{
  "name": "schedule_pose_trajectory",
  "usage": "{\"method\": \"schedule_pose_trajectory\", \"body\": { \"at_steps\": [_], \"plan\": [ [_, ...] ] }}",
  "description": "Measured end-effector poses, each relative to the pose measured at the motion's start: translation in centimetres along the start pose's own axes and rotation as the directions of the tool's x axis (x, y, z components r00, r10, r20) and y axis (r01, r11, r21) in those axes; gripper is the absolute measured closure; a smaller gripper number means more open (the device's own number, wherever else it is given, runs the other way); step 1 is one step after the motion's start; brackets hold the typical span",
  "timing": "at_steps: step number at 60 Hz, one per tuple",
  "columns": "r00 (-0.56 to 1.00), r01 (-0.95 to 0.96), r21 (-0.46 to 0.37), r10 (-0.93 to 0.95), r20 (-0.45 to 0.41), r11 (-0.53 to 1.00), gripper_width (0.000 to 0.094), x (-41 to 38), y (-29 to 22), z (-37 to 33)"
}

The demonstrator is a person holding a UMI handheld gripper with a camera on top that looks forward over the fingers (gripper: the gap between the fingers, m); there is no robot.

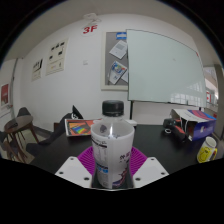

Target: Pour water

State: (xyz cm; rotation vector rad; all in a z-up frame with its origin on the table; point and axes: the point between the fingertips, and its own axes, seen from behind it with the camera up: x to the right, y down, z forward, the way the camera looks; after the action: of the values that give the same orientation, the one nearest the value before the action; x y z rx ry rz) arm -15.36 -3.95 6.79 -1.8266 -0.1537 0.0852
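Gripper (111, 170) fingers are seen pressed on both sides of the upright, capped water bottle (111, 143), which is held between them above the dark table (160, 140), long axis vertical.

The gripper (111, 172) is held level and points straight out over the worktop (165, 140), its two fingers reaching forward side by side. Both purple pads (92, 160) sit flat against the sides of a clear water bottle (112, 140), one on each flank, so the fingers are clamped on it with no gap showing at either side. The bottle stands upright in that grip, its black cap on top, and the white finger tips (72, 171) flare outward to left and right below the pads; no hand or sleeve can be seen.
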Motion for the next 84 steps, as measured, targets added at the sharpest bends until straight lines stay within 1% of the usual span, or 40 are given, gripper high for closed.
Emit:
{"method": "schedule_pose_trajectory", "body": {
  "at_steps": [3,7,9,12,13,18,21,27,29,34,40,43,45,48,51,52,53,54,57,63,64,69,73,76,78,80,81,84],
  "plan": [
    [1.000,-0.017,-0.002,0.017,0.014,1.000,0.0549,-0.1,-0.5,-0.4],
    [0.995,-0.088,0.035,0.086,0.053,0.995,0.0547,0.0,-2.9,-1.4],
    [0.986,-0.135,0.046,0.129,0.105,0.990,0.0546,-0.4,-4.4,-2.2],
    [0.962,-0.242,0.099,0.225,0.158,0.965,0.0547,-0.3,-8.0,-3.5],
    [0.947,-0.284,0.111,0.259,0.191,0.953,0.0548,0.0,-9.0,-4.3],
    [0.852,-0.477,0.130,0.421,0.311,0.869,0.0549,1.7,-13.8,-6.6],
    [0.768,-0.595,0.125,0.515,0.381,0.794,0.0552,2.4,-16.8,-8.0],
    [0.498,-0.825,0.044,0.688,0.528,0.563,0.0550,7.1,-20.9,-10.0],
    [0.386,-0.884,0.002,0.727,0.568,0.468,0.0551,8.8,-21.8,-10.5],
    [0.094,-0.974,-0.104,0.772,0.628,0.203,0.0551,13.4,-23.4,-11.7],
    [-0.202,-0.974,-0.209,0.744,0.637,-0.085,0.0549,19.5,-22.5,-12.0],
    [-0.299,-0.953,-0.237,0.726,0.619,-0.191,0.0551,21.2,-20.8,-12.1],
    [-0.363,-0.931,-0.264,0.714,0.599,-0.252,0.0551,23.0,-19.9,-10.4],
    [-0.438,-0.899,-0.278,0.702,0.561,-0.338,0.0549,24.7,-18.0,-9.3],
    [-0.523,-0.852,-0.310,0.660,0.539,-0.423,0.0550,26.3,-16.5,-8.7],
    [-0.545,-0.838,-0.306,0.650,0.530,-0.453,0.0546,26.9,-15.8,-8.4],
    [-0.559,-0.827,-0.303,0.640,0.527,-0.473,0.0548,26.6,-14.6,-9.8],
    [-0.581,-0.812,-0.306,0.631,0.514,-0.497,0.0549,27.7,-14.8,-8.4],
    [-0.616,-0.783,-0.301,0.610,0.498,-0.544,0.0551,28.9,-13.4,-8.0],
    [-0.643,-0.761,-0.312,0.600,0.476,-0.569,0.0549,29.8,-12.2,-7.5],
    [-0.642,-0.763,-0.309,0.604,0.473,-0.569,0.0550,28.7,-11.9,-9.0],
    [-0.639,-0.768,-0.330,0.622,0.451,-0.549,0.0551,29.2,-12.8,-7.8],
    [-0.595,-0.804,-0.346,0.665,0.452,-0.484,0.0551,28.4,-14.2,-8.6],
    [-0.522,-0.850,-0.349,0.715,0.464,-0.395,0.0551,28.0,-15.8,-9.0],
    [-0.446,-0.889,-0.336,0.754,0.482,-0.311,0.0548,27.8,-17.0,-9.4],
    [-0.351,-0.927,-0.308,0.789,0.504,-0.215,0.0549,28.0,-18.2,-9.8],
    [-0.298,-0.943,-0.294,0.796,0.527,-0.159,0.0550,28.0,-17.7,-11.5],
    [-0.108,-0.978,-0.210,0.829,0.549,0.012,0.0550,28.8,-20.5,-11.2]
  ]
}}
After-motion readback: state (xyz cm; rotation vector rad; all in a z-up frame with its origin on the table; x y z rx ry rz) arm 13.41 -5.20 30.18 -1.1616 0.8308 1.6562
